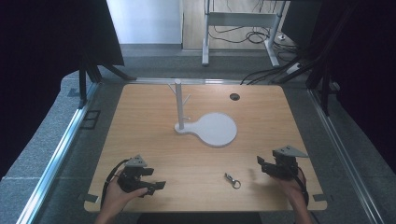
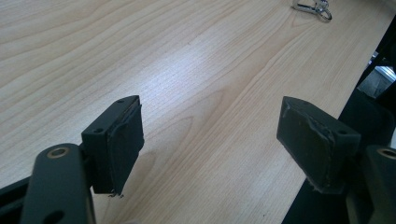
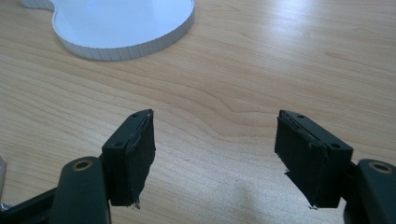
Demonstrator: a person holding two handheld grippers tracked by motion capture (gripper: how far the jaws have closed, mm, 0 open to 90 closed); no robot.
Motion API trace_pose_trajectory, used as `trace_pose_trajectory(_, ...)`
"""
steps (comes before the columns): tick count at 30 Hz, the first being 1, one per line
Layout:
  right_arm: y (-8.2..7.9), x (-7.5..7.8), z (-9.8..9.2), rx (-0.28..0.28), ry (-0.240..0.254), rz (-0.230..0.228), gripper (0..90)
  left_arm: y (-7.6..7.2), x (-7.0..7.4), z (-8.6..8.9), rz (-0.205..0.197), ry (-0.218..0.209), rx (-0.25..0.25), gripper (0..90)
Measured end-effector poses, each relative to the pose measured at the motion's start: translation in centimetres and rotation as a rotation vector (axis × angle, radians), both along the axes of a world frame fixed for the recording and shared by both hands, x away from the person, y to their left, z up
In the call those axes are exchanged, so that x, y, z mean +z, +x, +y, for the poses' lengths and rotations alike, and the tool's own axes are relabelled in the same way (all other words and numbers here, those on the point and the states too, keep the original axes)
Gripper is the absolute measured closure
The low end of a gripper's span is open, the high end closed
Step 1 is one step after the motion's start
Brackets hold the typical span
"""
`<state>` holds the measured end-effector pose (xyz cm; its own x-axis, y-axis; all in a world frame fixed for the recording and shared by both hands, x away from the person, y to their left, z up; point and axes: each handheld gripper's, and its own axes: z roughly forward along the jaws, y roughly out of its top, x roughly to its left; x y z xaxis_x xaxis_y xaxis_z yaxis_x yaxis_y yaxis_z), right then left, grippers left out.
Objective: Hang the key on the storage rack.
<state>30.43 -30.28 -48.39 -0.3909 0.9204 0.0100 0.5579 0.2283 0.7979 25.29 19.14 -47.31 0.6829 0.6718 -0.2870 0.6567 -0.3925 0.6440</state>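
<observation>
Left gripper view: keyring (image 2: 312,6) cut off at top edge; both grippers' jaws apart, empty.

Even overhead light leaves soft glare on the table (image 2: 196,79); the high view is grainy with dark upper corners.

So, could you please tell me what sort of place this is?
Probably a lab data-recording station: a light wooden table flanked by black curtains, floor cables beyond, and a white hook stand on a round base set out as a prop.
</observation>
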Motion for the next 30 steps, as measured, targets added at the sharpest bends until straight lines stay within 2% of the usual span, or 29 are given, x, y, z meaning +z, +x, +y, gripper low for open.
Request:
trace_pose_trajectory(3,-0.2,0.2,-0.1,0.007,0.006,0.002,31.9,-0.1,0.0,-0.1,0.0,-0.002,0.0,23.3)
trace_pose_trajectory(9,-0.6,0.7,-0.8,0.029,-0.018,-0.011,36.3,-0.3,0.3,-0.3,-0.007,-0.004,-0.009,23.3)
trace_pose_trajectory(18,-0.2,1.1,-1.8,0.035,-0.01,0.027,39.8,-0.3,0.7,0.3,-0.013,-0.032,0.007,23.3)
trace_pose_trajectory(21,0.0,1.2,-1.2,0.06,-0.013,0.046,41.4,-0.5,1.2,0.7,-0.025,-0.055,0.013,23.3)
trace_pose_trajectory(30,0.7,2.1,0.6,0.14,-0.065,0.092,42.8,-0.5,1.2,0.9,-0.02,-0.059,0.012,23.3)
